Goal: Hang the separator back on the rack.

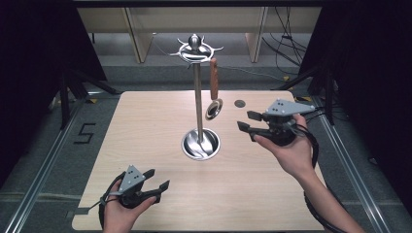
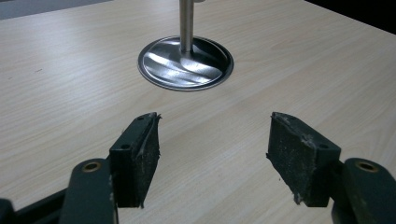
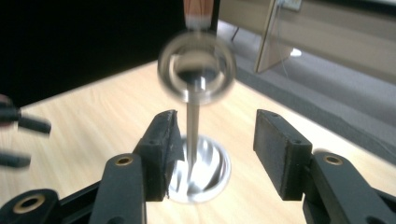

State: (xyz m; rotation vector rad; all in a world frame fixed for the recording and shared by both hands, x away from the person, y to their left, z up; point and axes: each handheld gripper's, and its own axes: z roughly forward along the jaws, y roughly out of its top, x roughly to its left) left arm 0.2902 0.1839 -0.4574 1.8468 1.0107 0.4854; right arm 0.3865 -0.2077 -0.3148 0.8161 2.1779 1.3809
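A steel utensil stand (image 1: 198, 104) rises from a round base (image 1: 200, 144) at the table's middle. From a hook at its top hangs a ladle (image 1: 214, 92) with a wooden handle, its steel bowl (image 3: 196, 68) low. My right gripper (image 1: 247, 122) is open, held above the table just right of the ladle bowl, jaws pointing left at it. The right gripper view looks between the open jaws (image 3: 212, 149) at the bowl and the pole (image 3: 192, 135). My left gripper (image 1: 156, 179) is open near the table's front left, pointing toward the base (image 2: 185, 63).
The light wooden table (image 1: 145, 121) has a round dark grommet (image 1: 239, 103) near its back right. Black curtains flank both sides. Cables trail from each gripper. Floor and shelving lie beyond the far edge.
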